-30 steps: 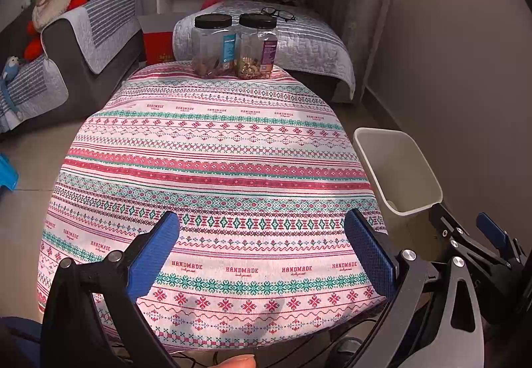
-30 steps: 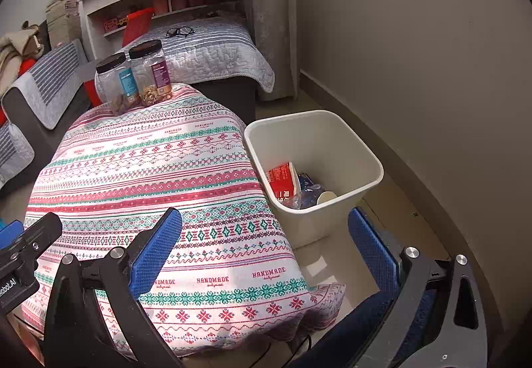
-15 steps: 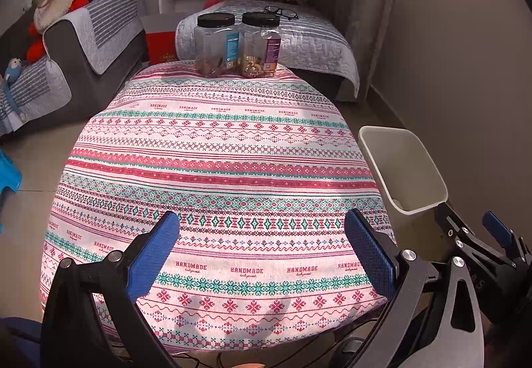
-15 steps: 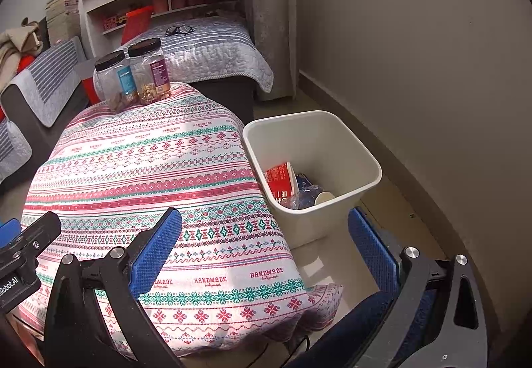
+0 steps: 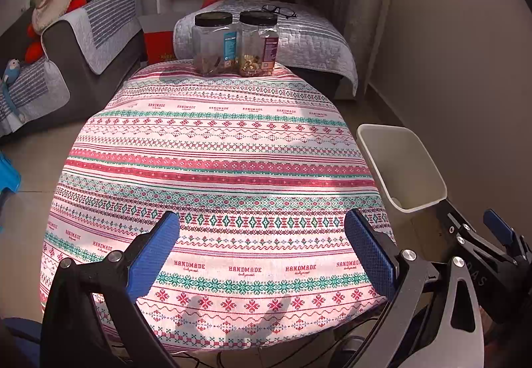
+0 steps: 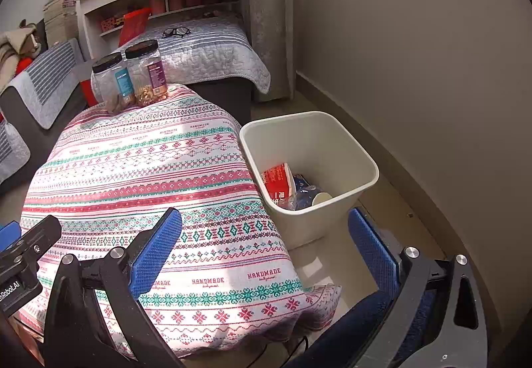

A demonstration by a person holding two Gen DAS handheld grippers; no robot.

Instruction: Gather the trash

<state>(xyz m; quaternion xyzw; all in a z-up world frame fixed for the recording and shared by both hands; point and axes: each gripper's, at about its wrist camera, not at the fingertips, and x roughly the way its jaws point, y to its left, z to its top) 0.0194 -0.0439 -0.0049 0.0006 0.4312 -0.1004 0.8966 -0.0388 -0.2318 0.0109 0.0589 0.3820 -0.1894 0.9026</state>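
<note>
Trash (image 6: 292,186) inside white bin (image 6: 352,148), beside clothed table (image 6: 139,168).

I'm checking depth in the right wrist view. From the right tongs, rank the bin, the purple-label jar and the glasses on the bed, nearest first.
1. The bin, on the floor just ahead of the right tongs, beside the table.
2. The purple-label jar, at the table's far end, to the left.
3. The glasses, on the bed beyond the table.

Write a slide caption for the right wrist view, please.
Open right gripper above a patterned tablecloth, beside a white bin holding a red cup and wrappers.
</note>
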